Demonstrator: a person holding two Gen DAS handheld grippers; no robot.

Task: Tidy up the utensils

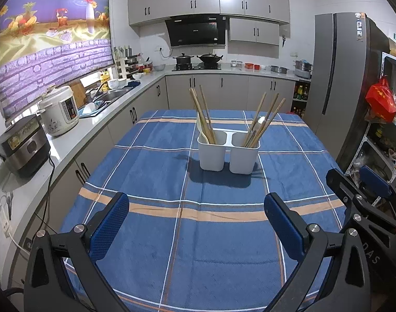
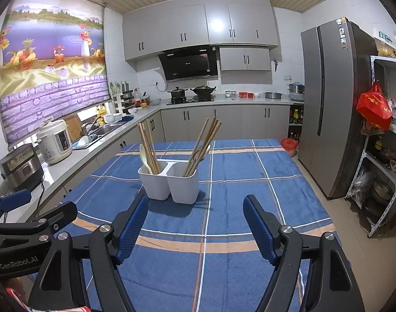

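A white two-compartment utensil holder point(image 1: 228, 153) point(image 2: 169, 184) stands upright on the blue plaid tablecloth point(image 1: 198, 234) point(image 2: 224, 260). Its left compartment holds several wooden chopsticks point(image 1: 202, 114) point(image 2: 147, 145) and a pale spoon point(image 1: 202, 130) point(image 2: 144, 157). Its right compartment holds several wooden chopsticks point(image 1: 265, 119) point(image 2: 204, 145) and a spoon point(image 1: 260, 120). My left gripper point(image 1: 196, 205) is open and empty, low over the cloth, well short of the holder. My right gripper point(image 2: 195, 208) is open and empty, just in front of the holder. The right gripper also shows at the right edge of the left wrist view point(image 1: 364, 189).
A grey L-shaped counter point(image 1: 94, 122) point(image 2: 81, 153) runs along the left with two rice cookers point(image 1: 60, 110) point(image 2: 55, 140), a sink and a stove with pots point(image 1: 195, 59). A tall grey fridge point(image 1: 338, 78) point(image 2: 333, 104) and a cluttered shelf point(image 2: 385, 156) stand at the right.
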